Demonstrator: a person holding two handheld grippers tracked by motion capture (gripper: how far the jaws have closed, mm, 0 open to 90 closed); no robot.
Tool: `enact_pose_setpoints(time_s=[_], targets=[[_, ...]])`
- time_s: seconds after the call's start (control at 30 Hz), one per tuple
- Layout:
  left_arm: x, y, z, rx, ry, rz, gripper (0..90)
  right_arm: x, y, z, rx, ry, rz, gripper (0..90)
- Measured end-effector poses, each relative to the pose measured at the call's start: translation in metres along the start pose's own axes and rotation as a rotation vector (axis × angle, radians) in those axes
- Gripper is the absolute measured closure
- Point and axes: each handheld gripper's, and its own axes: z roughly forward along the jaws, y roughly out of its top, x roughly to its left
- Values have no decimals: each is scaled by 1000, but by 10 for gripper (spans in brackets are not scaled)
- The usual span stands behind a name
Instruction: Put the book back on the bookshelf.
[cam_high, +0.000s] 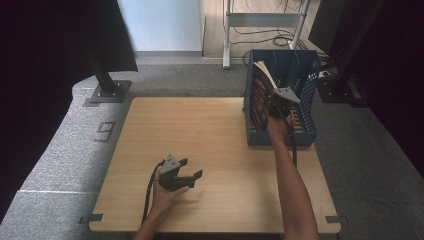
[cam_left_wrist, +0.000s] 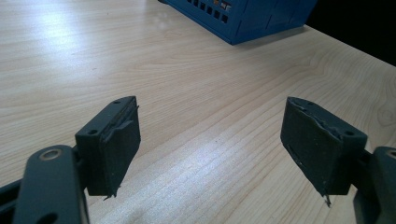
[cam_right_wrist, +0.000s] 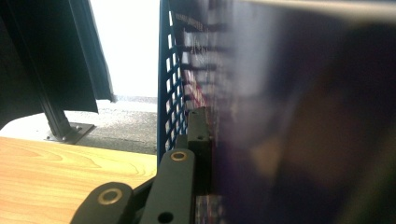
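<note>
A blue mesh basket (cam_high: 311, 102) stands at the table's far right corner, and its near corner (cam_left_wrist: 243, 18) shows in the left gripper view. A dark book (cam_high: 260, 95) with a pale page edge stands tilted inside it. My right gripper (cam_high: 276, 103) reaches into the basket and is shut on the book. In the right gripper view one finger (cam_right_wrist: 198, 135) presses on the blurred dark cover (cam_right_wrist: 303, 116), beside the basket's mesh wall (cam_right_wrist: 170, 93); the other finger is hidden behind the book. My left gripper (cam_high: 192, 168) rests low over the table's near left part, open, with bare wood between its jaws (cam_left_wrist: 212, 140).
The wooden table (cam_high: 210, 130) has rounded corners and grey carpet around it. A black post on a base plate (cam_high: 107, 92) stands beyond the far left corner. A white frame leg (cam_high: 226, 45) and floor cables (cam_high: 270, 37) lie behind the basket.
</note>
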Motion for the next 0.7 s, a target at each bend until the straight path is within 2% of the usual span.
enact_pose_setpoints(time_s=[0.23, 0.43, 0.53, 0.63, 0.7], targets=[[0, 0, 0, 1, 2, -1, 199, 1, 0, 0, 2, 11, -4, 788], [1, 0, -1, -3, 3, -4, 199, -1, 2, 1, 6, 31, 0, 730], [1, 0, -1, -3, 4, -4, 199, 0, 3, 4, 14, 32, -3, 753], [2, 0, -1, -3, 5, -5, 199, 0, 3, 6, 18, 19, -11, 808], [2, 0, -1, -3, 6, -6, 199, 1, 3, 6, 14, 7, -15, 814]])
